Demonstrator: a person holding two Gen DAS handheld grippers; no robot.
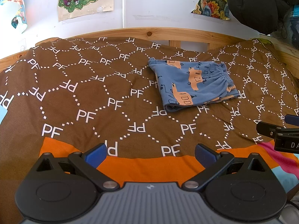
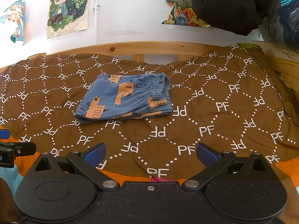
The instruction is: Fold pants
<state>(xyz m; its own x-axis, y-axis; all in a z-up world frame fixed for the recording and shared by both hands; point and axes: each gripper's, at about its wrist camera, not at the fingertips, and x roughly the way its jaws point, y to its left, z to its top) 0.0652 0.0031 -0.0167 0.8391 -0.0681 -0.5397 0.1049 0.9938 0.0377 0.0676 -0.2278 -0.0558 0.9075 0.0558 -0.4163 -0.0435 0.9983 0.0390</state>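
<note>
Small blue pants (image 1: pixel 194 83) with orange car prints lie folded into a compact rectangle on the brown patterned bedcover (image 1: pixel 93 97), elastic waistband to the right. They also show in the right wrist view (image 2: pixel 125 99). My left gripper (image 1: pixel 150 154) is open and empty, low over the near edge of the bed, well short of the pants. My right gripper (image 2: pixel 150 154) is open and empty too, also back from the pants. The right gripper shows at the right edge of the left wrist view (image 1: pixel 280 132), the left gripper at the left edge of the right wrist view (image 2: pixel 11 149).
A wooden bed frame (image 1: pixel 149 32) runs along the far side against a white wall with posters (image 2: pixel 68 9). A black garment (image 2: pixel 229 5) hangs at the upper right. An orange, pink and light-blue sheet (image 1: pixel 149 164) lies under the cover's near edge.
</note>
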